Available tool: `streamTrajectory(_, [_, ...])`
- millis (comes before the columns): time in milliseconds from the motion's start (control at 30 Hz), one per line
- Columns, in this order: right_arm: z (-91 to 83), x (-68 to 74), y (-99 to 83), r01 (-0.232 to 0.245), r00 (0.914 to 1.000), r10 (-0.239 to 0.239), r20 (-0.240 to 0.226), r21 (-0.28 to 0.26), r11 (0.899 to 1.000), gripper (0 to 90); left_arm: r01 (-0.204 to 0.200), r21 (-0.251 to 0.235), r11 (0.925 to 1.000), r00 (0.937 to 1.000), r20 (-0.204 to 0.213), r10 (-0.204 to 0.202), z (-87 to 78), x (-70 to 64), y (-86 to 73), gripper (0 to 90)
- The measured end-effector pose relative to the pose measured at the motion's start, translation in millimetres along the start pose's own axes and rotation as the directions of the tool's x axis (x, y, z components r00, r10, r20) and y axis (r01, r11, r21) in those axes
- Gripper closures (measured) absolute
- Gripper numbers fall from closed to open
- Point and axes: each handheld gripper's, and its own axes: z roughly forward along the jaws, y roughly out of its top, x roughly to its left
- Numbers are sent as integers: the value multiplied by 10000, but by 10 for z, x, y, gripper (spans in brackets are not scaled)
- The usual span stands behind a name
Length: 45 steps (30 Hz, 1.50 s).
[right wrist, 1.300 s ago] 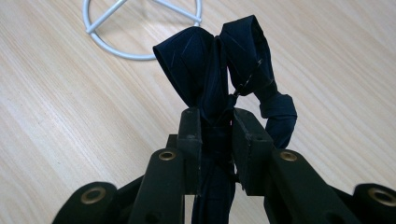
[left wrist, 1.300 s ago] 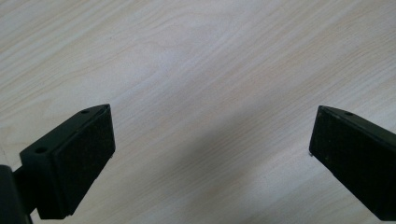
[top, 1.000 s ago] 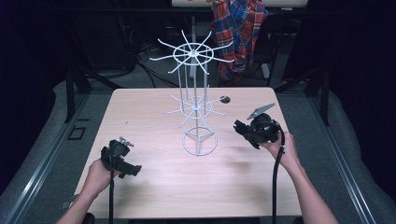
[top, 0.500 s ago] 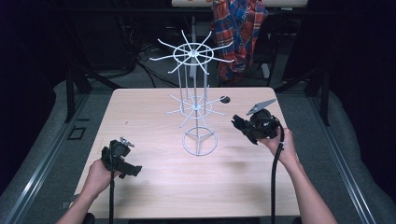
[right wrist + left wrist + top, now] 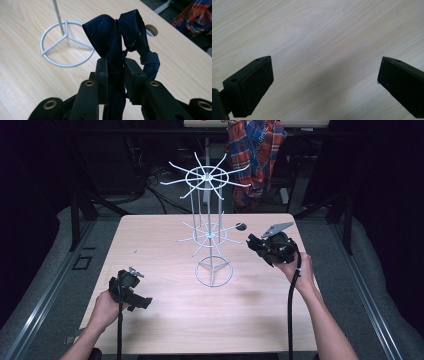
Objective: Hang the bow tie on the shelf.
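A white wire stand [image 5: 210,232] with two tiers of radiating hooks rises from a ring base [image 5: 213,272] at the middle of the wooden table [image 5: 165,320]. My right gripper [image 5: 256,243] hovers just right of the stand, shut on a dark navy knotted fabric piece [image 5: 120,35] whose loops stick out above the jaws. In the right gripper view the ring base [image 5: 65,43] lies ahead to the left. My left gripper [image 5: 135,297] rests low near the table's front left, open, with bare wood between its pads [image 5: 252,85].
A round cable hole [image 5: 241,226] sits in the table behind the stand. A plaid garment [image 5: 255,155] hangs on a rack beyond the far edge. Dark floor and cables surround the table.
My right gripper has moved a little left and forward with the fabric, closer to the stand's lower hooks. The left gripper has stayed in place.
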Motion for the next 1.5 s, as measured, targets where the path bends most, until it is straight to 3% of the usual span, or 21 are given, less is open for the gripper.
streamTrajectory(600, [16,-54,190,-123,9998,134,159,-678,9976,739,10,-4,10000,10000,30,-10,5,4,-1,3])
streamTrajectory(1000, [-14,-7,285,173,9977,-114,661,-895,9958,739,7,10,10000,10000,31,-7,8,4,1,4])
streamTrajectory(1500, [-55,16,327,466,9963,-376,778,-1178,9919,738,6,35,10000,10000,14,-6,8,2,2,4])
